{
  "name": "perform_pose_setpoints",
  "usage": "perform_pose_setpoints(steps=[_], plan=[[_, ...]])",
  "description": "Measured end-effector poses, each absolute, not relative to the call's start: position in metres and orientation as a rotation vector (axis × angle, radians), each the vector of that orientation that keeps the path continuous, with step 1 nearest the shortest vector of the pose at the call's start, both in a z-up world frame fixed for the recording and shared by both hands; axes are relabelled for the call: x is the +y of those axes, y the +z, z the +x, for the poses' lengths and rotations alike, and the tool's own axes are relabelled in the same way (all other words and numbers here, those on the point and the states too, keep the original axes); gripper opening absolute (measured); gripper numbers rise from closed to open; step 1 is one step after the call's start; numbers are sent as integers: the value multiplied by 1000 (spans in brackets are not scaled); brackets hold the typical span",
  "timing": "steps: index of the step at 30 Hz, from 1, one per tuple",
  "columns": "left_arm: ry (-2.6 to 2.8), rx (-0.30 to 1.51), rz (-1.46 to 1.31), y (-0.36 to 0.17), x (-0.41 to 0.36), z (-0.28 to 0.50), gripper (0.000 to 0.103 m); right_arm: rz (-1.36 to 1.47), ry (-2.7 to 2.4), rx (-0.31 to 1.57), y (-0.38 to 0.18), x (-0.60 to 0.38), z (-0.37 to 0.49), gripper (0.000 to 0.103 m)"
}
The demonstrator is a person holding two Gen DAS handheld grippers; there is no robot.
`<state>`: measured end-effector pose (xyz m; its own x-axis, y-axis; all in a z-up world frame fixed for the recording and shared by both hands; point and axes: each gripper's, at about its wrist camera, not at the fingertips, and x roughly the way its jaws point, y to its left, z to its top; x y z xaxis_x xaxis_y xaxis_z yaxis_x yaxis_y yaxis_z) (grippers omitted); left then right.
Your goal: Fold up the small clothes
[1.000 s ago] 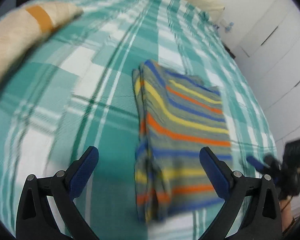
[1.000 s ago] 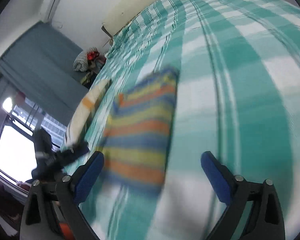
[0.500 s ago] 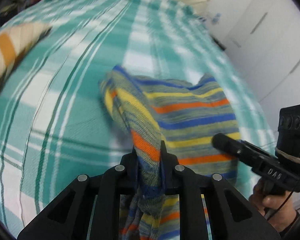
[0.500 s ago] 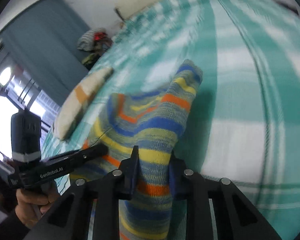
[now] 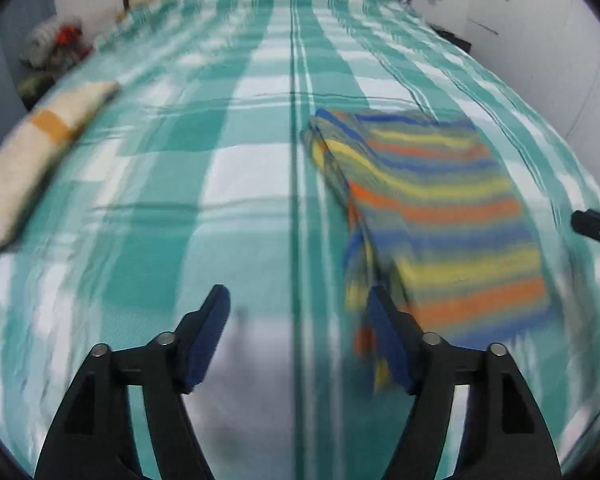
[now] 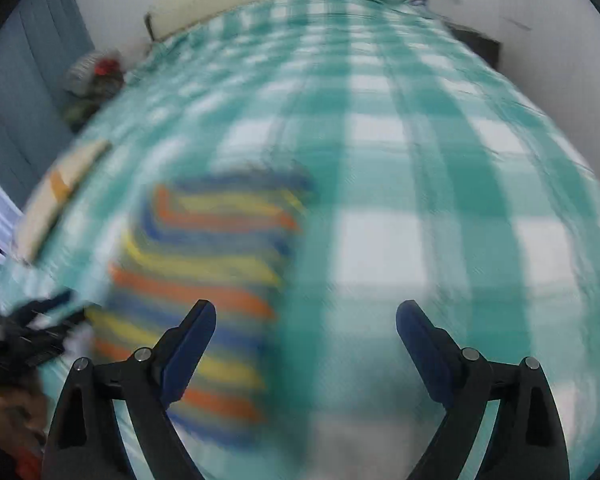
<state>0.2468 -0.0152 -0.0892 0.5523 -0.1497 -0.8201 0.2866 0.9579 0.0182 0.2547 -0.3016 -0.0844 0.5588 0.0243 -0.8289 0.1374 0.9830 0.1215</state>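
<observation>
Folded striped garment (image 5: pixel 432 216) flat on checked bedspread (image 5: pixel 220 168), left gripper (image 5: pixel 300 336) and right gripper (image 6: pixel 306 336) jaws spread, empty

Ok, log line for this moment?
left gripper: open | right gripper: open | striped garment: folded, flat on bed

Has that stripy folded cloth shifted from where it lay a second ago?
Yes. The stripy cloth now lies right of the bedspread's dark centre line, farther from the pillow.
</observation>
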Motion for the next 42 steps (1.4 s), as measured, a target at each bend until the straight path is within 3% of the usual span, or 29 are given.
perform_pose_setpoints(steps=[2,4,15,19,42], plan=[[-208,872,215,-77,-8,200,101,135,-84,967,-84,-294,220,92],[-191,823,244,-68,-6,173,102,114,-73,966,-81,-275,186,92],[-75,951,164,-33,-1,103,102,104,-5,958,-55,-192,93,92],[-78,979,145,-25,4,89,102,84,-13,938,-37,-183,83,100],[-120,944,124,12,3,83,103,15,-55,930,1,-158,72,102]])
